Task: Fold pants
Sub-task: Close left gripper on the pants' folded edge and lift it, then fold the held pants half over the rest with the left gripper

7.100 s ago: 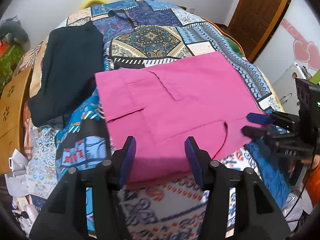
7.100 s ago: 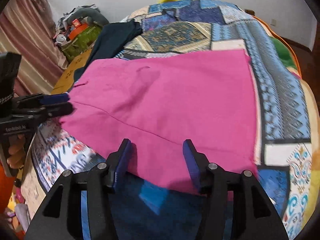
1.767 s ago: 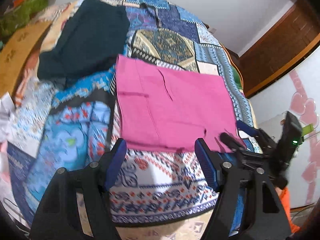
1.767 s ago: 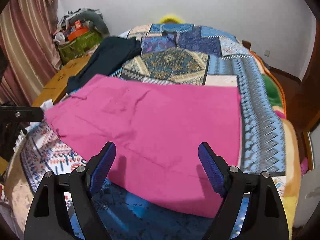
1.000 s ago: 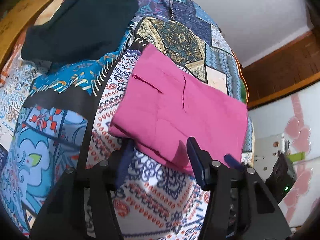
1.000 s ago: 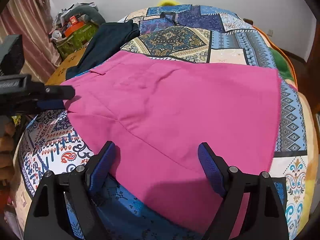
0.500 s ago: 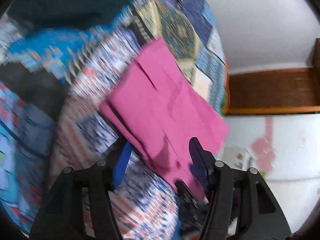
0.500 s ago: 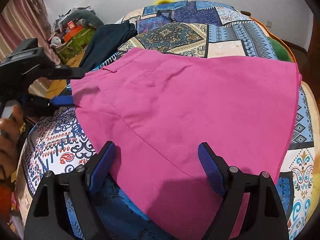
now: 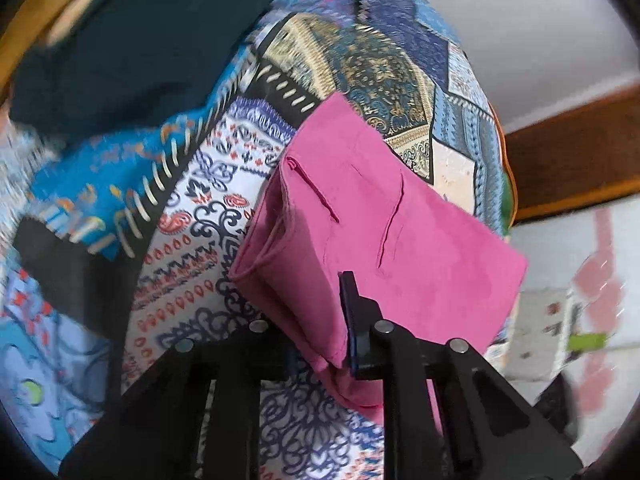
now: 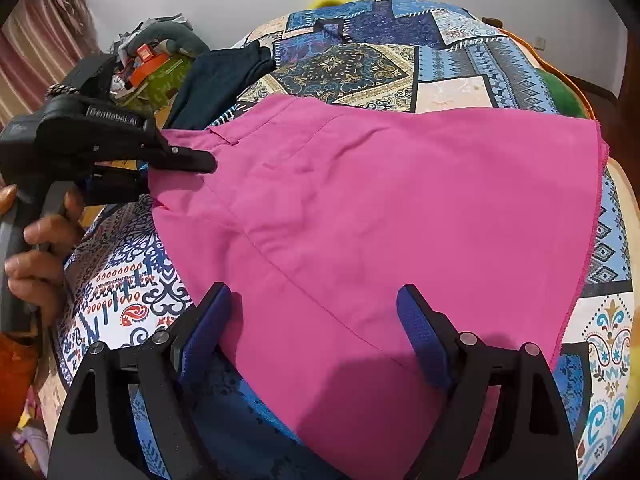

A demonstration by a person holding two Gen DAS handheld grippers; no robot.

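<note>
Now our left gripper [image 9: 320, 344] has bitten onto the pink pants [image 10: 380, 208] at the edge on the bed [image 10: 360, 56]. Our right gripper [image 10: 316, 336] waits wide apart over the near hem. We think this soft, floppy cloth needs both corners held.

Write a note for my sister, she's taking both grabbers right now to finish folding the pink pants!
Left gripper: shut on the near-left edge of the pink pants.
Right gripper: open, its fingers either side of the near edge of the pants, holding nothing.
The pants lie spread on the patchwork bedspread, already doubled over into layers. A dark garment lies beyond, apart from them.
Done: pants laid out and doubled, left side gripped.
Left: probably close the right gripper on the near edge, then fold the pants over and smooth them.
</note>
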